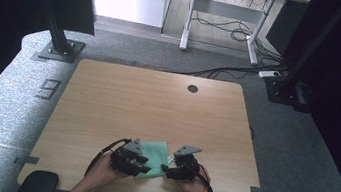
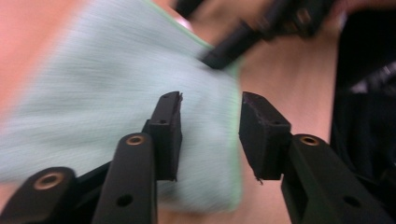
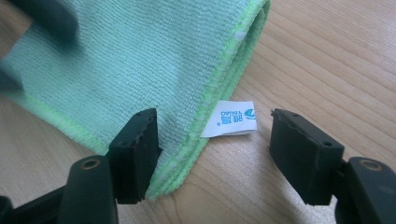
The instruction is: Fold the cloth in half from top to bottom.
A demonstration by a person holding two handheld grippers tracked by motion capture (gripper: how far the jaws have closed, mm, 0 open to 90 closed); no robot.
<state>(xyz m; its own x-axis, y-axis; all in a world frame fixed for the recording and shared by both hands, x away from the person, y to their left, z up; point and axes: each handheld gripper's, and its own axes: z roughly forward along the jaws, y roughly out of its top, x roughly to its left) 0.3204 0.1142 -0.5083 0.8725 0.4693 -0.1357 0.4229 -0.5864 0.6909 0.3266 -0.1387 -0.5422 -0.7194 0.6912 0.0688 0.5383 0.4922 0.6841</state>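
Green microfibre cloth (image 1: 156,155), folded flat, lies on the near edge of a wooden counter (image 1: 147,103), right in front of a seated person whose two hands come in from the bottom of the high view. Each hand holds a black two-jaw claw, and the cloth sits between them. The left claw (image 1: 142,165) rests at the cloth's left side; in the left gripper view (image 2: 210,133) its jaws stand spread, with the cloth's edge lying in the gap under them and neither pad pressing on it. That view is blurred, so finer detail is hard to tell. The right claw (image 1: 167,169) sits at the cloth's right side. In the right gripper view (image 3: 212,156) its jaws are also spread wide apart, one jaw over the stitched green hem, the other over bare wood, pinching nothing. A small white label (image 3: 229,119) with blue print sticks out from the folded hem, lying flat on the counter between the two jaws. The folded layers show stacked along that hem.
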